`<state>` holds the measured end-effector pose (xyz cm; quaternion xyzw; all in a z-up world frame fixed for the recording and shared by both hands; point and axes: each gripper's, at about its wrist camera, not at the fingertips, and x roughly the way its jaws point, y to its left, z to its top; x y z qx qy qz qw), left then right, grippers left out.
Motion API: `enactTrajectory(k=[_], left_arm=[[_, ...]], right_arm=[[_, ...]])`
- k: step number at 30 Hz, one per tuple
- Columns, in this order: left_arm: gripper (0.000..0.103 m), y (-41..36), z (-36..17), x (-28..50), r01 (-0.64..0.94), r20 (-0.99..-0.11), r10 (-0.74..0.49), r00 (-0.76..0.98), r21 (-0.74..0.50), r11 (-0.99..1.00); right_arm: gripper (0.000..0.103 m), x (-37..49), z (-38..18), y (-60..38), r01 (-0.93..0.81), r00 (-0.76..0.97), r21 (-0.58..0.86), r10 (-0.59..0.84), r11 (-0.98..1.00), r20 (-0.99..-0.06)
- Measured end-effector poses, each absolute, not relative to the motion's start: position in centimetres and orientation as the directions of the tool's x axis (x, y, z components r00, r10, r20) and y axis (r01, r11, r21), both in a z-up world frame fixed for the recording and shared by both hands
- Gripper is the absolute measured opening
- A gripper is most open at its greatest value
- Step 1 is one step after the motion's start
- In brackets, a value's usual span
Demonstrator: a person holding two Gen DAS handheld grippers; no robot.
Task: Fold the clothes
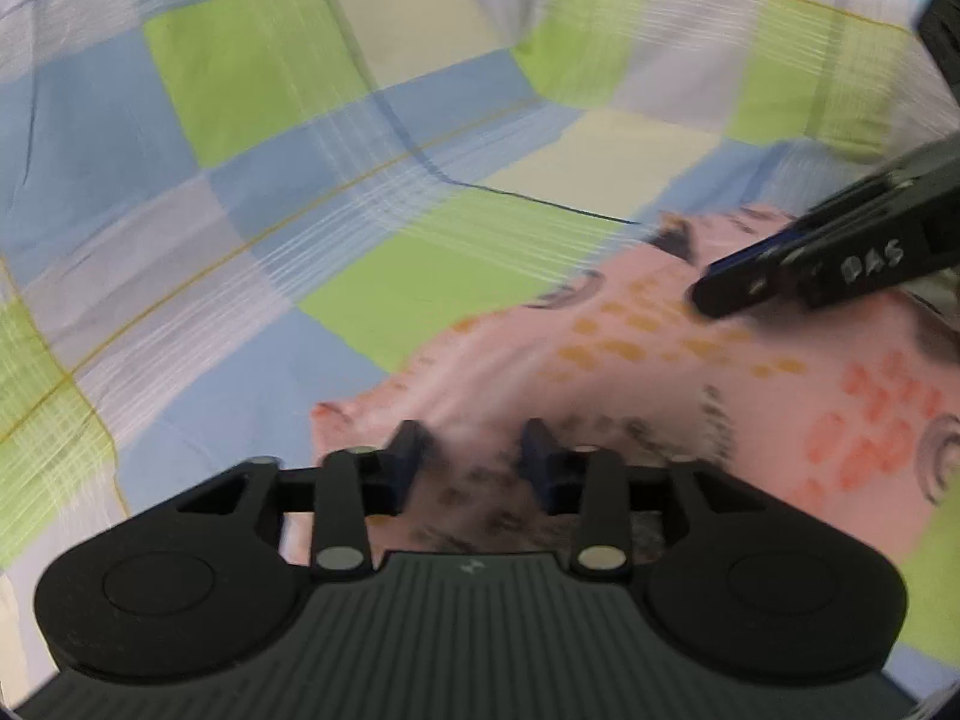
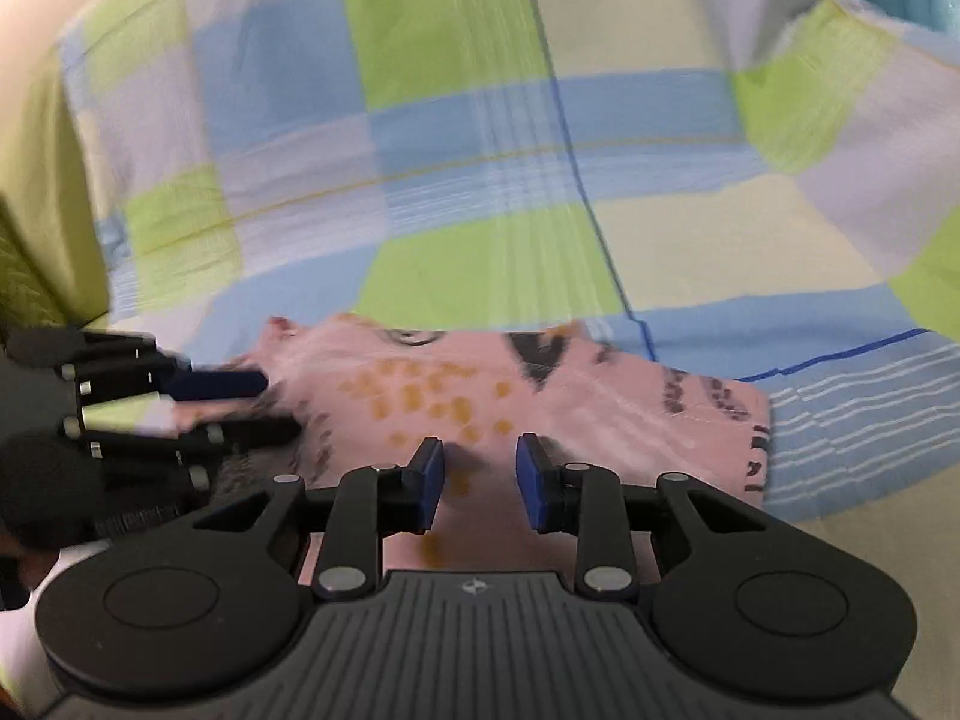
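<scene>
A pink garment (image 2: 510,402) is spread on a checked sheet (image 2: 480,150), near the grippers. The left gripper (image 1: 474,450) and right gripper (image 2: 480,471) are held above it, jaws parted, nothing pinched.

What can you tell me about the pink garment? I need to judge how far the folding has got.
The pink garment is soft, thin cloth printed with orange dots, red-orange dots and dark markings. It lies bunched and creased, not yet neatly folded, on a checked sheet. The left gripper and right gripper hang over it with jaws apart; blur hides whether they touch it.
</scene>
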<state>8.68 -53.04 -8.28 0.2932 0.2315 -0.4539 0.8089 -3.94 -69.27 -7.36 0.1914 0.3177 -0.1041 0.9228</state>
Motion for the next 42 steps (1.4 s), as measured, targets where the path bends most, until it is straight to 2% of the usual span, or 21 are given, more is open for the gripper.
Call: enactTrajectory(k=[1, 2, 3, 7, 9, 10, 14, 16, 18, 20, 23, 26, 28, 31, 36, 40, 42], left_arm=[[0.041, -53.0, -8.3, 9.3, 0.866, -0.639, -0.599, 0.483, 0.249, 0.433], [0.045, -53.0, -8.3, 10.0, 0.862, -0.637, -0.599, 0.485, 0.234, 0.450], [0.049, -53.0, -8.4, 10.4, 0.860, -0.633, -0.601, 0.488, 0.229, 0.456], [0.050, -52.8, -8.3, 11.1, 0.857, -0.631, -0.608, 0.482, 0.196, 0.477], [0.048, -52.7, -8.1, 10.8, 0.854, -0.628, -0.608, 0.486, 0.194, 0.482], [0.047, -52.6, -7.9, 10.7, 0.853, -0.623, -0.610, 0.489, 0.196, 0.484], [0.043, -51.9, -7.2, 9.6, 0.869, -0.619, -0.637, 0.459, 0.164, 0.467], [0.042, -51.8, -7.4, 9.4, 0.879, -0.633, -0.637, 0.440, 0.155, 0.452], [0.043, -51.6, -8.0, 9.9, 0.860, -0.636, -0.606, 0.478, 0.201, 0.468], [0.043, -50.8, -8.1, 11.4, 0.835, -0.640, -0.585, 0.498, 0.173, 0.522], [0.043, -49.2, -8.4, 13.3, 0.788, -0.640, -0.548, 0.538, 0.151, 0.597], [0.041, -48.1, -7.6, 13.5, 0.761, -0.636, -0.534, 0.556, 0.133, 0.635], [0.037, -47.9, -6.9, 12.2, 0.776, -0.627, -0.549, 0.553, 0.148, 0.612], [0.038, -47.9, -6.0, 8.9, 0.833, -0.632, -0.593, 0.498, 0.161, 0.529], [0.040, -48.4, -7.4, 4.3, 0.907, -0.694, -0.595, 0.406, 0.224, 0.357], [0.045, -47.3, -7.4, 5.2, 0.894, -0.692, -0.586, 0.421, 0.208, 0.397], [0.045, -46.6, -7.6, 5.7, 0.889, -0.689, -0.587, 0.425, 0.194, 0.415]], right_arm=[[0.015, -3.8, -7.3, -69.9, 0.328, 0.778, 0.291, -0.082, 0.899, -0.623], [0.004, -3.7, -7.3, -70.6, 0.341, 0.779, 0.288, -0.098, 0.895, -0.619], [0.000, -3.5, -7.3, -71.2, 0.354, 0.781, 0.285, -0.114, 0.891, -0.614], [0.000, -3.4, -7.5, -73.0, 0.387, 0.791, 0.299, -0.148, 0.872, -0.593], [0.028, -3.7, -7.5, -73.6, 0.440, 0.775, 0.271, -0.210, 0.856, -0.597], [0.029, -3.9, -7.7, -73.8, 0.457, 0.772, 0.274, -0.224, 0.846, -0.595], [0.029, -5.7, -6.7, -73.3, 0.451, 0.785, 0.267, -0.235, 0.852, -0.574], [0.029, -6.5, -6.4, -72.0, 0.410, 0.803, 0.286, -0.194, 0.866, -0.564], [0.029, -6.7, -6.6, -70.7, 0.361, 0.809, 0.312, -0.128, 0.879, -0.574], [0.028, -6.7, -7.0, -69.5, 0.330, 0.793, 0.295, -0.094, 0.897, -0.602], [0.027, -7.1, -7.6, -69.5, 0.345, 0.764, 0.219, -0.137, 0.913, -0.631], [0.026, -8.2, -7.8, -71.3, 0.427, 0.740, 0.213, -0.204, 0.879, -0.641], [0.027, -9.3, -7.3, -71.8, 0.459, 0.739, 0.233, -0.223, 0.857, -0.635], [0.030, -10.9, -6.3, -70.0, 0.431, 0.775, 0.261, -0.206, 0.864, -0.598], [0.032, -12.2, -6.3, -65.3, 0.323, 0.798, 0.282, -0.100, 0.903, -0.595], [0.033, -12.7, -7.2, -63.3, 0.302, 0.760, 0.214, -0.099, 0.929, -0.643], [0.030, -13.2, -7.2, -63.3, 0.306, 0.755, 0.193, -0.114, 0.932, -0.645]])
